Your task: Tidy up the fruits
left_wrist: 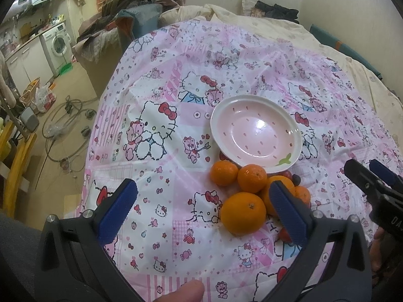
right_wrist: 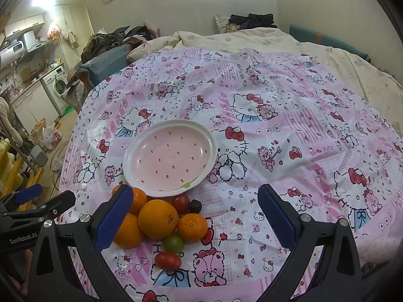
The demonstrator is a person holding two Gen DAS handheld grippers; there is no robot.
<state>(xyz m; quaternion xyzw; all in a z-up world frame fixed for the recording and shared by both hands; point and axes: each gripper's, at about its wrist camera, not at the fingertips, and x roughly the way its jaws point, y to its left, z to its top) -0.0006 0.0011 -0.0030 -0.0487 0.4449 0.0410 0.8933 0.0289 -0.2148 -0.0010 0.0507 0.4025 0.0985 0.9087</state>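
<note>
A pink plate [left_wrist: 254,115] [right_wrist: 141,156] with a white rim lies empty on the pink cartoon-print cloth. Just in front of it sits a cluster of several oranges [left_wrist: 243,212] [right_wrist: 158,219]. Small tomatoes lie among them: a red one [right_wrist: 168,260], a green one [right_wrist: 174,242], a dark red one [right_wrist: 180,203] and a dark purple one [right_wrist: 195,206]. My left gripper [left_wrist: 204,214] is open above the cloth, its right finger over the oranges' right side. My right gripper [right_wrist: 195,220] is open above the fruit cluster. Each gripper shows at the other view's edge [left_wrist: 372,176] [right_wrist: 42,196].
The cloth [left_wrist: 176,88] covers a bed with a cream quilt [right_wrist: 252,40] behind. Clothes are piled at the far left [left_wrist: 131,2]. To the left the bed edge drops to a floor with cables, bags and a washing machine [left_wrist: 59,42]. A fingertip [left_wrist: 181,292] shows at the bottom.
</note>
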